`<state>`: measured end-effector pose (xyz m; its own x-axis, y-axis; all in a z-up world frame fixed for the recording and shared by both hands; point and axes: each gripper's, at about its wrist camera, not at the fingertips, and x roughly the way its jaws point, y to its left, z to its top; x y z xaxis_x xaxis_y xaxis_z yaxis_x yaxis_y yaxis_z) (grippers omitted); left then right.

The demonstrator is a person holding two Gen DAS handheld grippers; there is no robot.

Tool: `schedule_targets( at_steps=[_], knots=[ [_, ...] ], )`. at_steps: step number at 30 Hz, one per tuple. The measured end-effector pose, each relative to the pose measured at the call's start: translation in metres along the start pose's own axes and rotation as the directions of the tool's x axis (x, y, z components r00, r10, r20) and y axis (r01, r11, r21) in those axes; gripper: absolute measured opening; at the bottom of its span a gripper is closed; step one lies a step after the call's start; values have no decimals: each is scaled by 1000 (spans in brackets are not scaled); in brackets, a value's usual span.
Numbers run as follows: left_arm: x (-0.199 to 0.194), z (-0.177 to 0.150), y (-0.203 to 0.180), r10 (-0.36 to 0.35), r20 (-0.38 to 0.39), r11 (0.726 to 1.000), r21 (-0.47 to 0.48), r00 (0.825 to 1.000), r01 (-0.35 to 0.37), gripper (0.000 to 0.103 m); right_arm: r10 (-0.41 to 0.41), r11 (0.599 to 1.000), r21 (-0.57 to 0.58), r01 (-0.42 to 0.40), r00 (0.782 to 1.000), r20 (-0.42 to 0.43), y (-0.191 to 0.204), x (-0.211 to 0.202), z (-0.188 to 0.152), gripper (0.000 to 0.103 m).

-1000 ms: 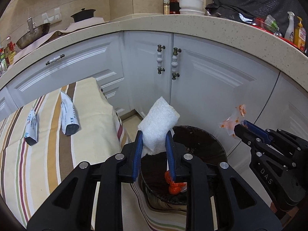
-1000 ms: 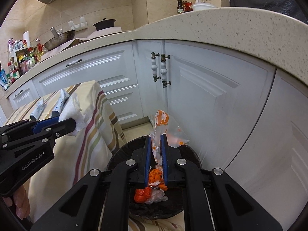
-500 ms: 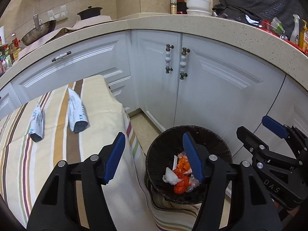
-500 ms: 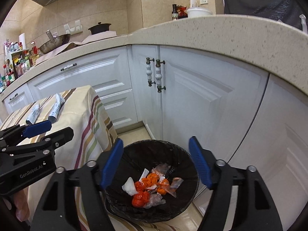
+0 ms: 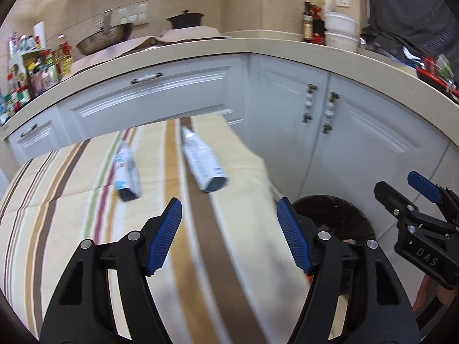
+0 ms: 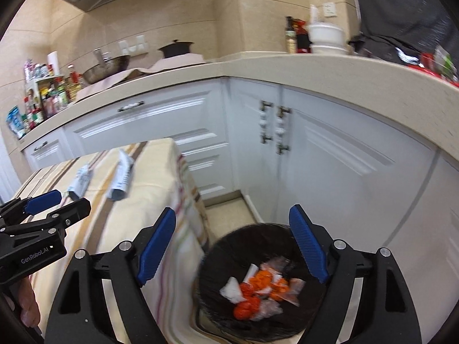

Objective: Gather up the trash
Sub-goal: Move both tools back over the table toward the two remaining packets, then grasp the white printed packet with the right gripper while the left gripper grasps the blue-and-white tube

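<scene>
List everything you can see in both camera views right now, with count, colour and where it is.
Tubes: two, white, lying on the table.
Tablecloth: one, cream with stripes, over the table.
Trash bin: one, dark, on the floor beside the table.
Trash: orange and white scraps, inside the bin.
Cabinets: white, behind the table.
Countertop: beige, above the cabinets.
Wok: one, metal, on the countertop.
Black pot: one, on the countertop.
White bowls: stacked, on the countertop.
Left gripper: blue pads, open, over the table.
Right gripper: blue pads, open, above the bin.
</scene>
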<state>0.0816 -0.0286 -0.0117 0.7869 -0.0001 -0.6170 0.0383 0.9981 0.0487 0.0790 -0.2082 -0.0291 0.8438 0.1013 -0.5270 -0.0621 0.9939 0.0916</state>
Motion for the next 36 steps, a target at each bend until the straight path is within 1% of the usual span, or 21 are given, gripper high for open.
schedule_targets(
  at_steps=[7, 10, 16, 21, 27, 30, 31, 33, 35, 36],
  knots=[
    [-2, -1, 57, 93, -12, 992, -88, 996, -94, 67, 98, 993, -62, -97, 995, 3, 48, 13, 14, 79],
    [0, -1, 82, 130, -21, 983, -124, 991, -132, 68, 135, 987, -84, -135, 991, -3, 68, 22, 22, 79],
    [5, -3, 121, 180, -44, 965, -185, 983, -185, 68, 195, 974, -115, -197, 980, -25, 105, 41, 33, 79],
    [8, -8, 144, 200, -65, 952, -223, 978, -209, 68, 209, 968, -130, -215, 976, -59, 128, 60, 38, 79],
    [16, -10, 159, 194, -88, 947, -244, 977, -210, 68, 188, 970, -134, -204, 975, -122, 142, 88, 39, 78],
    [19, -10, 162, 187, -94, 947, -247, 978, -205, 68, 176, 971, -136, -199, 971, -164, 147, 102, 40, 73],
    [20, -10, 163, 183, -96, 947, -248, 978, -202, 68, 177, 970, -135, -202, 968, -178, 149, 107, 40, 66],
    [23, -9, 164, 176, -99, 948, -252, 979, -196, 70, 185, 968, -125, -216, 958, -219, 151, 117, 40, 62],
    [25, -8, 164, 170, -98, 948, -257, 981, -190, 75, 188, 968, -116, -222, 950, -250, 152, 125, 38, 58],
    [25, -7, 164, 167, -95, 947, -260, 981, -187, 75, 187, 968, -117, -224, 947, -261, 154, 128, 38, 57]
  ],
)
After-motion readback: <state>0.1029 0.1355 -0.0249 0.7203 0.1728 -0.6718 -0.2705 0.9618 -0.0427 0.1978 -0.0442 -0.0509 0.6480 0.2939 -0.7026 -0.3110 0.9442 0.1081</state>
